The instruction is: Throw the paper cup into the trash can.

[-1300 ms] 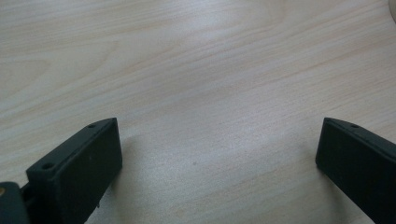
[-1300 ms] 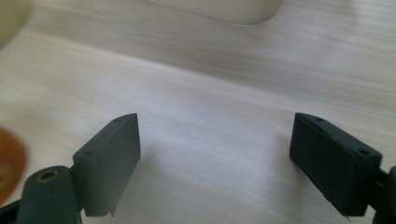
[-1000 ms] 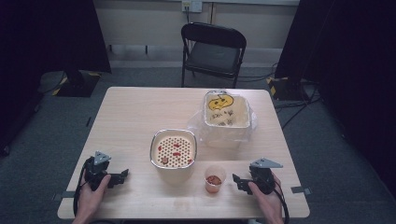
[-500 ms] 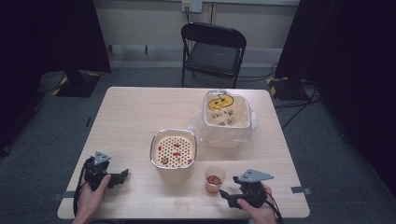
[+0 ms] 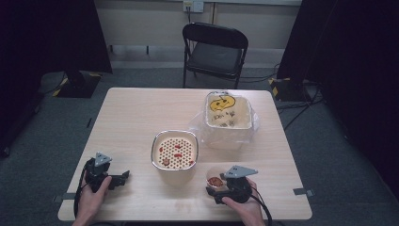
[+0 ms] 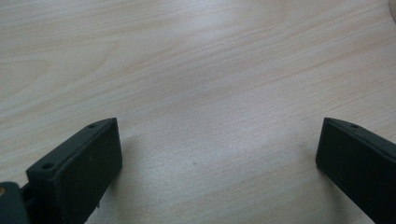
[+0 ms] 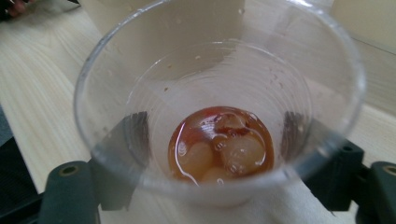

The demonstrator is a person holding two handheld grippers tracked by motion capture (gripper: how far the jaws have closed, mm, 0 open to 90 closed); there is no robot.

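Here we see the right tool [image 5: 212,192] at the near right edge of the pale wooden counter [image 5: 136,117], its 2 black jaws standing on either side of a small clear plastic cup [image 5: 215,179]. In the right gripper view the small clear plastic cup [image 7: 219,107] sits between the jaws, which show dark through its lower wall on both sides; we judge that they lie against the wall, so the cup is gripped. The jaws have just been closing, with the cup between them. At the bottom of the cup lies a small heap of pale round pieces in reddish-brown liquid [image 7: 220,145]. The cup stands upright on the counter, just in front of a square metal-rimmed container with a perforated cream insert [image 5: 174,151], on which a few red bits lie.

Farther back and to the right stands a cream square tub with a yellow label inside, wrapped in clear plastic film [image 5: 227,113]. It is well apart from the cup.

The left tool [image 5: 120,178] rests near the left front corner of the counter, held in the person's left hand [image 5: 91,195]. In the left gripper view its 2 jaws stand wide apart over bare wood, with nothing between them.

Beyond the counter we see a black folding chair [image 5: 214,52] on the grey floor.
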